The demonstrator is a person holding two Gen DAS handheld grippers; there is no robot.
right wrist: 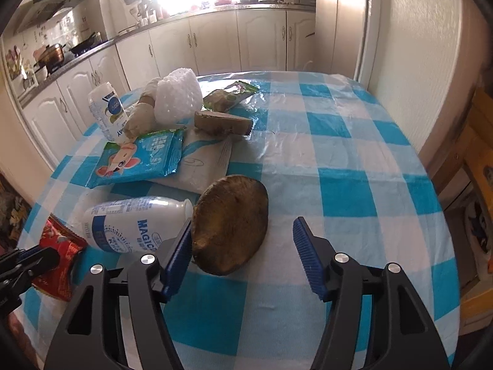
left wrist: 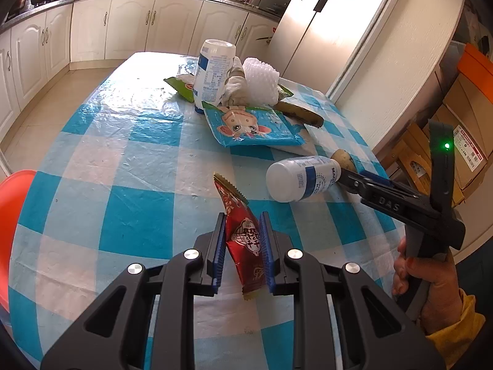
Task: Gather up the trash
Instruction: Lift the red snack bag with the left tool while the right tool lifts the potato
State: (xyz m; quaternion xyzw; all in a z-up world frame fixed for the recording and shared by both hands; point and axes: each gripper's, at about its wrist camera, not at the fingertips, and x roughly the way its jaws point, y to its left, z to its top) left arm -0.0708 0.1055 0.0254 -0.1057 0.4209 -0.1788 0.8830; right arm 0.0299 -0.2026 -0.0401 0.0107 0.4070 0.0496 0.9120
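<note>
Left gripper [left wrist: 241,248] clamps red wrapper [left wrist: 243,240] at lower centre.
Right gripper [right wrist: 242,254] half open; potato [right wrist: 229,225] between jaws on bench [right wrist: 339,160], touching left pad, clear of right.

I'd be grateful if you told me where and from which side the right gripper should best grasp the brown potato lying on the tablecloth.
Grip the potato across its narrower width, at mid-body, coming from the near side and above. It lies flat, long axis running away from the right gripper, whose open jaws already flank it. The lying bottle crowds its left side, so keep that finger close.
</note>
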